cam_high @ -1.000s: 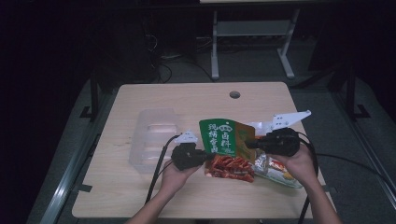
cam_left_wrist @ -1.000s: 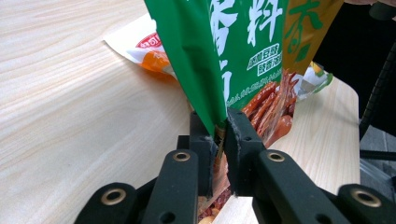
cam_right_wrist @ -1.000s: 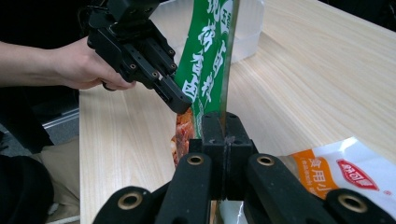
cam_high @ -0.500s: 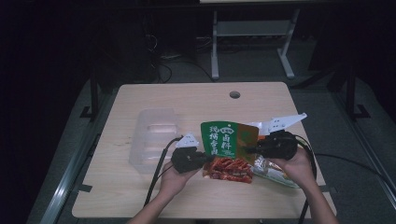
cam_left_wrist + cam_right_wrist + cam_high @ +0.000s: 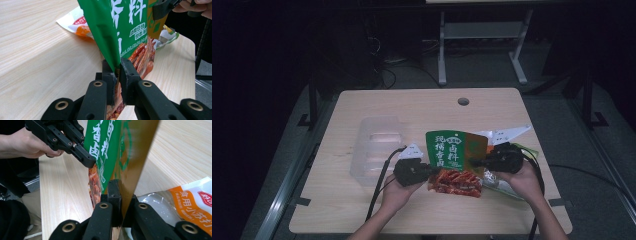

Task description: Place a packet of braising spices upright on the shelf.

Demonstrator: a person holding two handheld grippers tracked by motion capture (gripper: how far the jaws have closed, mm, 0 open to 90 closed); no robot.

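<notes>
Both pairs of fingers (image 5: 126, 75) are clamped on the green seasoning pouch (image 5: 454, 161), held upright above the wooden table (image 5: 412, 115): left gripper (image 5: 117, 75) on one side edge, right gripper (image 5: 122, 195), whose jaws just closed again, on the other

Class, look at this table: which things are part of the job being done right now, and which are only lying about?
In the job:
green seasoning pouch
left claw, shut on its edge
right claw, shut on the opposite edge

Lying about:
clear plastic tray
orange-and-white packet
</notes>
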